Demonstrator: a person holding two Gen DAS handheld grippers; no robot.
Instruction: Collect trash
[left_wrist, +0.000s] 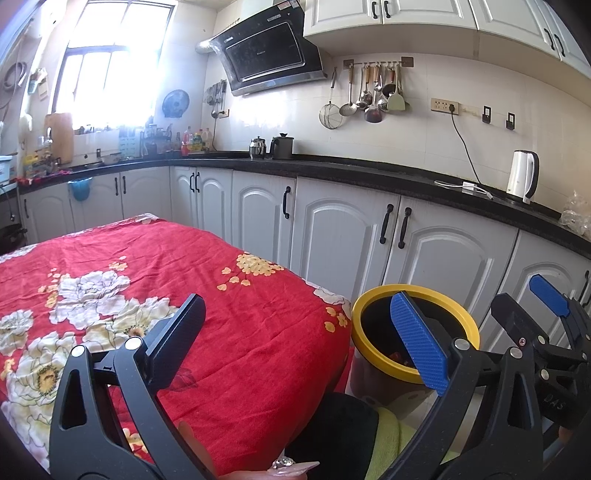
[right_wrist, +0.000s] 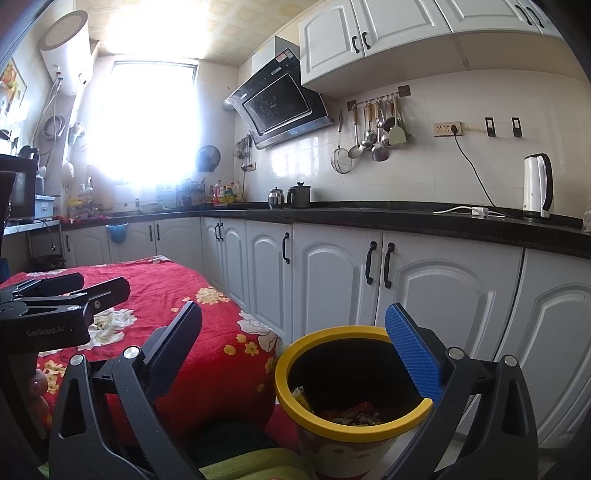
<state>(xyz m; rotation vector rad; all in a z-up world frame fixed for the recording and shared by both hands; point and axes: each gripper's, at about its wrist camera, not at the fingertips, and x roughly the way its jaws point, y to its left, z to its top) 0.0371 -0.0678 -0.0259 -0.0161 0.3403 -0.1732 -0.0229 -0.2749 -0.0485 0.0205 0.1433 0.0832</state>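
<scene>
The bench (left_wrist: 221, 295), draped in a red flowered cloth (left_wrist: 258, 350), is taking up most of the left of both views, and no loose trash is showing on the part in sight; judging from that, the collecting may be nearly over, though the near edge is hidden behind the grippers. The yellow-rimmed bin (right_wrist: 354, 428) is standing on the floor just beside the bench corner, with wrappers (right_wrist: 354, 415) lying at its bottom. The right gripper (right_wrist: 303, 354) is hovering over the bin's mouth, jaws wide apart and holding nothing. The left gripper (left_wrist: 295, 339) is hanging over the bench edge, jaws likewise spread and empty. The risk is lying in the crowding: the two grippers are close together, so a hasty swing could be knocking them or clipping the rim and tipping the bin.
</scene>
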